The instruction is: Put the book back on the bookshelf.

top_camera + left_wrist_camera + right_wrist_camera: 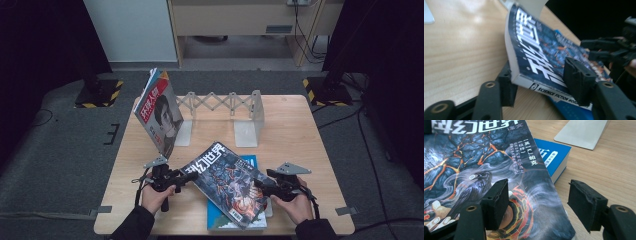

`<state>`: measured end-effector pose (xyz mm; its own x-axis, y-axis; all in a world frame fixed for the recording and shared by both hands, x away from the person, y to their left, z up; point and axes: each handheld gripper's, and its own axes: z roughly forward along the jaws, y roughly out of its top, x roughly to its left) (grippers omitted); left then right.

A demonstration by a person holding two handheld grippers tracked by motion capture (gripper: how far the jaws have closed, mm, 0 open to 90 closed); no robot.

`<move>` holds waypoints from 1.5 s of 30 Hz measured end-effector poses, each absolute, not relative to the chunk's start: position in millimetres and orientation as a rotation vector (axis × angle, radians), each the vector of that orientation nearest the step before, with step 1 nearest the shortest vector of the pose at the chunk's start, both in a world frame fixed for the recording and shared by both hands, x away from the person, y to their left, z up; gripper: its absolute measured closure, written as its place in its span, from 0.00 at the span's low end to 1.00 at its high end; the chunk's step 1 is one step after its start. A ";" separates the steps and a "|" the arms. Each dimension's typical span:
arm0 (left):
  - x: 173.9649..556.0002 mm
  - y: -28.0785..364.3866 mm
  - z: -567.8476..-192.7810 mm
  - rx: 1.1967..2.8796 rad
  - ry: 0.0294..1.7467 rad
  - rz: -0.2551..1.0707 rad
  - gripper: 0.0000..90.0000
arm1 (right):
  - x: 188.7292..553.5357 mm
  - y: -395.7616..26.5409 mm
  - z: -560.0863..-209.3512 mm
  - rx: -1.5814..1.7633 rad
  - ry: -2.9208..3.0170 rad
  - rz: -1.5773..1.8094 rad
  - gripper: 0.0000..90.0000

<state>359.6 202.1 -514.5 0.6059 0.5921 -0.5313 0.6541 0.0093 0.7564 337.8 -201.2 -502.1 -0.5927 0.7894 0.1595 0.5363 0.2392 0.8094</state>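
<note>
Two grippers meet one dark science-fiction magazine (227, 182) at the near middle of the wooden table (295, 135), where it lies tilted across a blue book (250, 162) with its spine end raised toward the left. The left gripper (186, 175) straddles the spine corner: one pad sits under the edge, the other rests on the cover, so it is pinching the magazine there. The right gripper (260, 184) has one pad on the cover near the long right edge, while its other pad hangs off that edge over bare wood; its jaws are spread, gripping nothing. At the far side stands a folding metal rack (225, 107), with a second magazine (161, 112) leaning upright at its left end. Bare tabletop lies between the rack and the held magazine, and along the right edge.
</note>
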 end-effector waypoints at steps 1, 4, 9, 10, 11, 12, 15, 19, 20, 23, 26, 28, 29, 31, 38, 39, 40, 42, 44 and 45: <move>360.7 201.3 -516.1 1.676 1.049 -0.067 0.49 | 337.8 -201.1 -502.0 1.235 2.234 1.280 0.37; 364.1 196.6 -519.7 1.678 1.041 -0.077 0.45 | 337.8 -201.1 -502.1 1.234 2.234 1.281 0.37; 370.2 186.1 -523.3 1.655 1.067 -0.081 0.48 | 337.6 -201.0 -501.9 1.228 2.234 1.278 0.37; 371.2 187.5 -521.9 1.634 1.081 -0.099 0.53 | 337.4 -200.9 -501.9 1.226 2.232 1.277 0.37; 371.8 188.4 -518.9 1.631 1.082 -0.106 0.57 | 337.4 -200.9 -501.9 1.223 2.232 1.277 0.37; 371.6 188.0 -517.0 1.639 1.072 -0.092 0.58 | 337.5 -201.0 -501.9 1.224 2.233 1.278 0.37; 370.3 185.9 -510.3 1.666 1.064 -0.060 0.59 | 338.4 -202.3 -502.1 1.230 2.239 1.287 0.37; 368.6 186.0 -502.2 1.660 1.078 -0.066 0.64 | 338.6 -203.7 -500.8 1.234 2.240 1.277 0.36; 368.3 186.2 -499.3 1.661 1.077 -0.065 0.65 | 338.7 -204.2 -500.3 1.235 2.234 1.277 0.37; 366.5 186.6 -492.4 1.638 1.092 -0.073 0.69 | 339.9 -208.8 -499.0 1.234 2.218 1.268 0.37; 364.5 187.2 -485.2 1.616 1.086 -0.064 0.71 | 340.8 -214.4 -497.3 1.253 2.188 1.268 0.37; 363.2 187.8 -479.5 1.604 1.076 -0.048 0.73 | 341.2 -219.6 -495.9 1.271 2.163 1.263 0.37; 362.4 188.2 -476.7 1.601 1.068 -0.036 0.74 | 341.9 -222.4 -495.6 1.271 2.155 1.255 0.36; 360.5 188.4 -470.8 1.596 1.057 -0.011 0.75 | 343.0 -228.0 -495.6 1.275 2.141 1.241 0.36; 358.4 188.7 -454.1 1.580 1.055 0.025 0.78 | 347.2 -243.7 -496.1 1.289 2.072 1.191 0.34; 358.2 188.5 -452.1 1.575 1.058 0.028 0.78 | 347.7 -245.3 -496.3 1.290 2.073 1.176 0.34; 358.1 188.2 -449.9 1.573 1.058 0.029 0.79 | 348.5 -246.8 -496.9 1.286 2.071 1.164 0.34; 358.4 187.5 -444.6 1.567 1.052 0.035 0.79 | 349.6 -249.1 -498.1 1.288 2.070 1.141 0.34; 358.5 187.2 -437.4 1.553 1.047 0.039 0.81 | 350.3 -250.9 -499.5 1.285 2.071 1.120 0.34; 358.4 187.1 -434.8 1.552 1.045 0.043 0.81 | 350.4 -251.4 -499.6 1.287 2.071 1.112 0.34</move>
